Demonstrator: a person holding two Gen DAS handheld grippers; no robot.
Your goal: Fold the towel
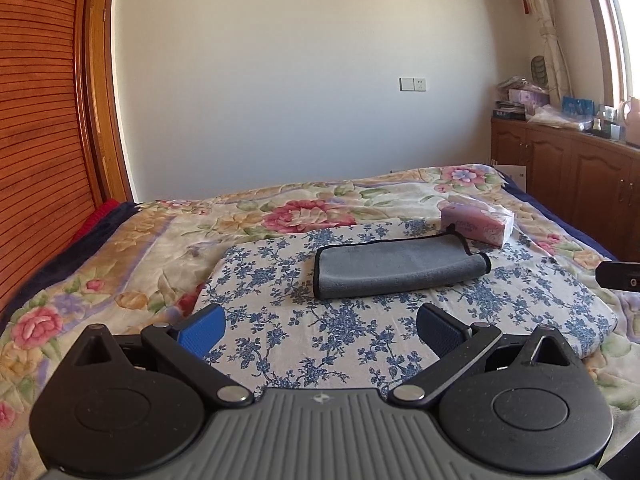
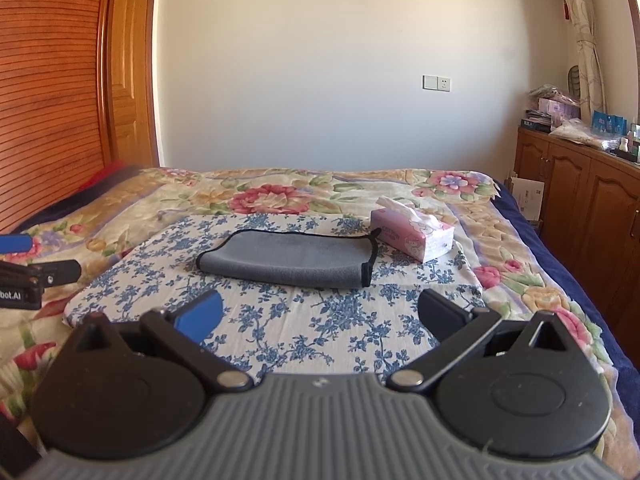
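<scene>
I am holding both tools spread and empty: left tool point(image 1: 320, 326), right tool point(image 2: 320, 316), each hovering over the blue-flowered pad point(image 1: 288, 344), near the towel point(image 1: 396, 266) but touching nothing. The grey towel is lying on that pad, already doubled into a long strip, tissue box point(image 2: 412, 236) just beyond. Judgement: mid-fold. I am planning to pinch the right end's two corners and carry them leftward.

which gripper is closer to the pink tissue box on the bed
Right. The right gripper faces the pink tissue box slightly right of centre; the left gripper sits farther left, box off toward its right.
</scene>
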